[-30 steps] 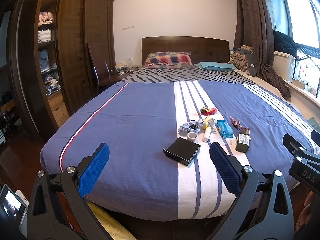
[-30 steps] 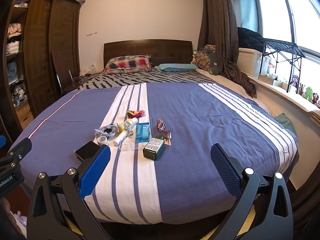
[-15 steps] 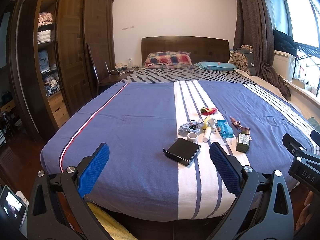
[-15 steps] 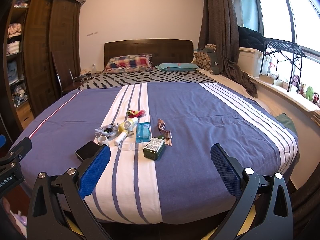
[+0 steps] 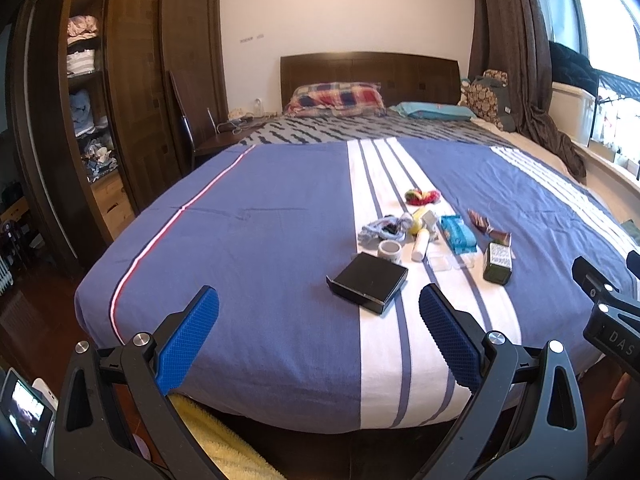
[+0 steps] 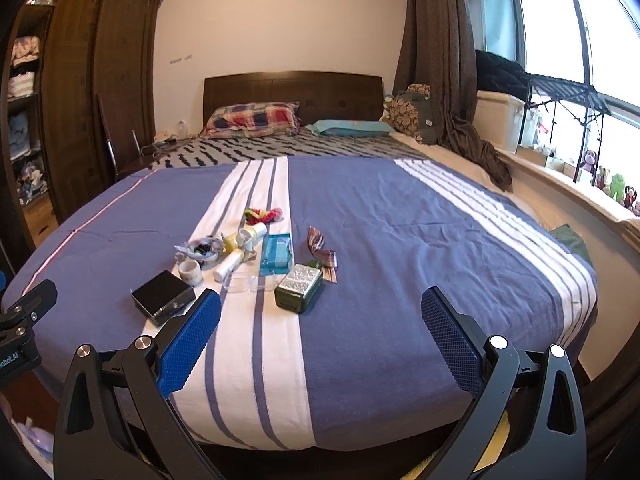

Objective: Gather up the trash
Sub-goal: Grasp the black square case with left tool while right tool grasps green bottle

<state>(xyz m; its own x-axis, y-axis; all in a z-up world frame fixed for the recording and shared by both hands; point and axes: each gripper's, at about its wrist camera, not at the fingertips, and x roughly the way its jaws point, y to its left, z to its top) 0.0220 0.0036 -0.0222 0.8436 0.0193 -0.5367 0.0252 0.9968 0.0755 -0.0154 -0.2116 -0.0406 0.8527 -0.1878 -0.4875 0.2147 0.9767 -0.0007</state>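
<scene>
Our left claw (image 5: 318,332) and right claw (image 6: 320,334) spread wide, empty, short of the flat black box (image 5: 369,282) on the blue-and-white striped bed (image 5: 260,240)

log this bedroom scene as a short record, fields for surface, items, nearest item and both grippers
surface: bed with blue and white striped cover
items: black box, tape roll, white tube, teal packet, green box, brown wrappers, colourful scrunchie
nearest item: black box, towards the foot of the bed
left gripper: open, empty, short of the bed
right gripper: open, empty, short of the bed
bin or bag: none in view
</scene>
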